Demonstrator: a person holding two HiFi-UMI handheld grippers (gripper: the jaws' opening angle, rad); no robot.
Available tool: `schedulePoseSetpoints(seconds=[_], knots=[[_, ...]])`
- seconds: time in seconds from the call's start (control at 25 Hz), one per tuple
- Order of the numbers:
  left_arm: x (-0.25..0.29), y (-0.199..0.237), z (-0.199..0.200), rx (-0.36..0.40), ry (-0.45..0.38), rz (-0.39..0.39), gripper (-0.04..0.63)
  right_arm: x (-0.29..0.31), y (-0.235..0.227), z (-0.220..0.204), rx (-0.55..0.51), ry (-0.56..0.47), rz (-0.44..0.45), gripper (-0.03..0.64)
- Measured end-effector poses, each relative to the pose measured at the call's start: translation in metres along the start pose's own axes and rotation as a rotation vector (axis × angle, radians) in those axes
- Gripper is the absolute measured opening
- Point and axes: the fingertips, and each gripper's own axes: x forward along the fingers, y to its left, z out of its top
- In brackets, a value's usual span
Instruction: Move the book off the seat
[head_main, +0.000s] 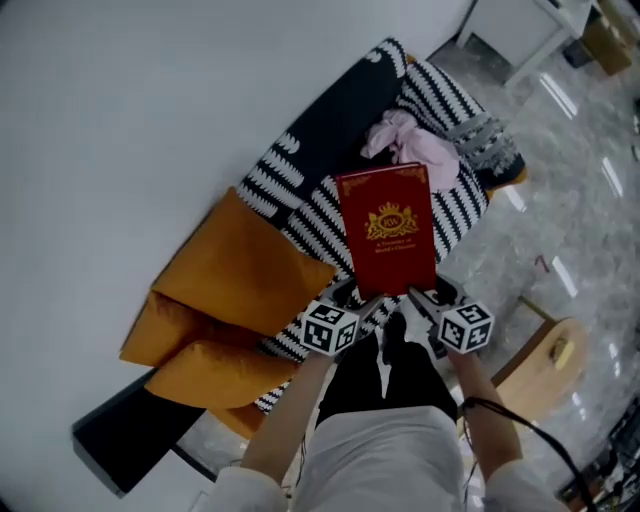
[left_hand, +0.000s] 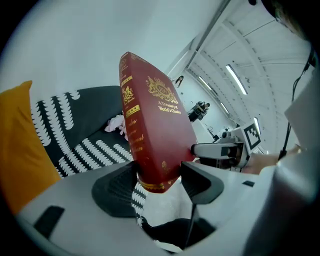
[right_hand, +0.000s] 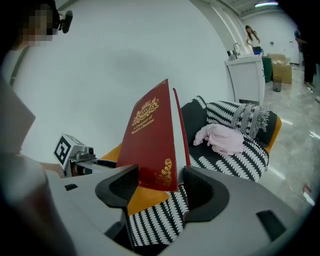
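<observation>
A red hardcover book (head_main: 387, 230) with gold print is held up above the black-and-white patterned seat (head_main: 300, 170), clear of it. My left gripper (head_main: 368, 298) grips its lower left corner and my right gripper (head_main: 418, 297) its lower right corner. Seen from the left gripper (left_hand: 159, 177), the spine end of the book (left_hand: 150, 130) is wedged between both pads. From the right gripper (right_hand: 160, 182), the lower corner of the book (right_hand: 150, 140) sits between the pads, and its covers touch them.
Orange cushions (head_main: 235, 270) lie at the seat's left end. A pink cloth (head_main: 415, 145) and a grey patterned throw (head_main: 485, 140) are at its far end. A round wooden stool (head_main: 545, 365) stands on the marble floor at right. A white cabinet (head_main: 515, 25) stands beyond.
</observation>
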Motion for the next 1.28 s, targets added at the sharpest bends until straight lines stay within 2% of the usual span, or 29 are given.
schedulePoseSetpoints(seconds=[0.2, 0.4, 0.56, 0.68, 1.0, 1.08, 1.2, 1.28], knots=[[-0.028, -0.012, 0.012, 0.042, 0.003, -0.03, 0.268, -0.017, 0.026, 0.008, 0.042, -0.05, -0.028, 0.301], [-0.052, -0.036, 0.031, 0.103, 0.012, -0.062, 0.268, -0.046, 0.048, 0.026, 0.037, -0.096, -0.064, 0.301], [-0.076, -0.086, 0.041, 0.165, 0.004, -0.082, 0.268, -0.1, 0.067, 0.036, 0.05, -0.162, -0.078, 0.301], [-0.077, -0.125, 0.05, 0.215, 0.002, -0.102, 0.268, -0.14, 0.063, 0.042, 0.066, -0.22, -0.103, 0.301], [-0.064, -0.103, 0.045, 0.278, 0.072, -0.23, 0.27, -0.127, 0.065, 0.025, 0.104, -0.277, -0.233, 0.301], [-0.065, -0.13, 0.038, 0.309, 0.082, -0.247, 0.268, -0.155, 0.064, 0.018, 0.111, -0.304, -0.251, 0.301], [-0.065, -0.198, 0.026, 0.365, 0.088, -0.258, 0.268, -0.224, 0.057, 0.004, 0.13, -0.368, -0.262, 0.301], [-0.062, -0.223, 0.016, 0.394, 0.096, -0.268, 0.27, -0.248, 0.053, -0.008, 0.147, -0.4, -0.271, 0.301]])
